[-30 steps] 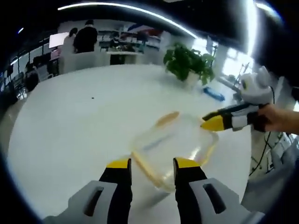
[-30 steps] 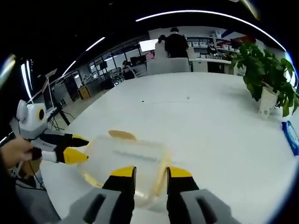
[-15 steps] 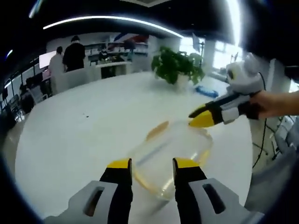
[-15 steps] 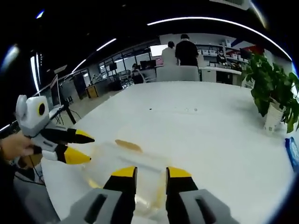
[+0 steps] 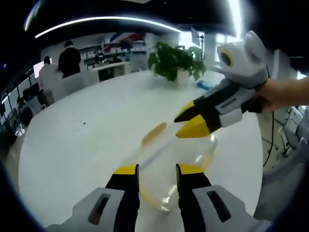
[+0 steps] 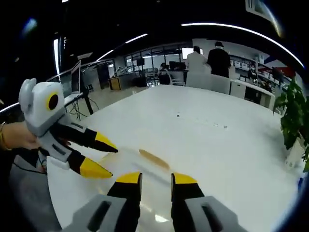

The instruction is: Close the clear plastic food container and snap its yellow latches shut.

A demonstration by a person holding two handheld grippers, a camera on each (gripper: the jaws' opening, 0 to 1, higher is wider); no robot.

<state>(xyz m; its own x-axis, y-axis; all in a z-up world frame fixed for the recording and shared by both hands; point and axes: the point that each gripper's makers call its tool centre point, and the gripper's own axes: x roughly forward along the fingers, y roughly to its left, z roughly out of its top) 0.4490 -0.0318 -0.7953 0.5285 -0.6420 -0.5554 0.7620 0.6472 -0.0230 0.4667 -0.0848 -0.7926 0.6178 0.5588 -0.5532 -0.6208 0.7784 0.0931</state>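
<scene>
**Container lies between the two hand-held grippers**

In the left gripper view, the left hand-held gripper (image 5: 152,170) sits at bottom centre, jaws parted and empty, the clear container (image 5: 169,164) touching or just beyond its tips on the white surface (image 5: 87,140). The container's long axis runs toward the frame's upper right. One yellow latch (image 5: 154,134) shows on its far side. Above it, from the right, the right hand-held gripper (image 5: 186,121) hovers, jaws apart, holding nothing. A potted plant (image 5: 174,60) stands further back.

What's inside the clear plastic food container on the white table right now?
Through the clear plastic food container only the white table shows; it looks empty. Its near edge is hidden behind the left gripper, so that part can't be checked.
</scene>
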